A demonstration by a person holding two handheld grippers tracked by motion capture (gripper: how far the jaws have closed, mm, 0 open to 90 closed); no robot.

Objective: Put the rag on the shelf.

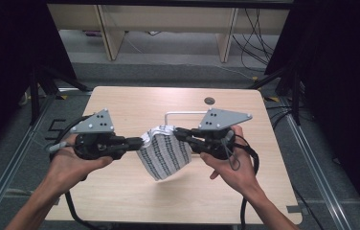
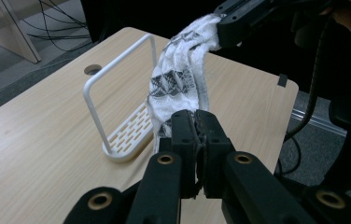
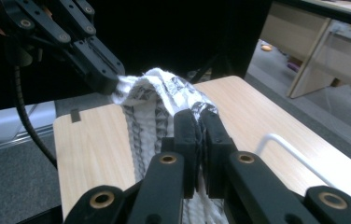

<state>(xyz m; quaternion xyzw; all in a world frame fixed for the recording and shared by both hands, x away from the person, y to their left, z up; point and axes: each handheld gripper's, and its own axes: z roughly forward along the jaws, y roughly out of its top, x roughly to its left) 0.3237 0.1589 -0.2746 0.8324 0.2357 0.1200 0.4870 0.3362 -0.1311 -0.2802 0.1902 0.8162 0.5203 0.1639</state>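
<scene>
A cloth (image 1: 164, 152) — white with dark patterned stripes — hangs in the air above the middle of a light wooden table (image 1: 120, 191), stretched between two hand-held grippers. The left gripper (image 1: 139, 142) pinches the cloth's left upper corner with its black jaws pressed tight on the fabric; the right gripper (image 1: 178, 132) clamps the opposite upper corner the same way. The rest of the cloth sags below them in a loose point, clear of the tabletop.

In the left gripper view, the cloth (image 2: 183, 79) runs bunched from the near jaws up to the far gripper (image 2: 220, 28), so its pattern is hard to read. Behind it a white wire rack (image 2: 117, 126) with a slotted base stands on the table — its far end hidden by the cloth. In the right gripper view the cloth (image 3: 150, 100) covers the jaw tips, and one bent rod of the rack (image 3: 285, 149) shows, cut off by the gripper's body. The person's hands hold both grippers from below; the room around is dark.
</scene>
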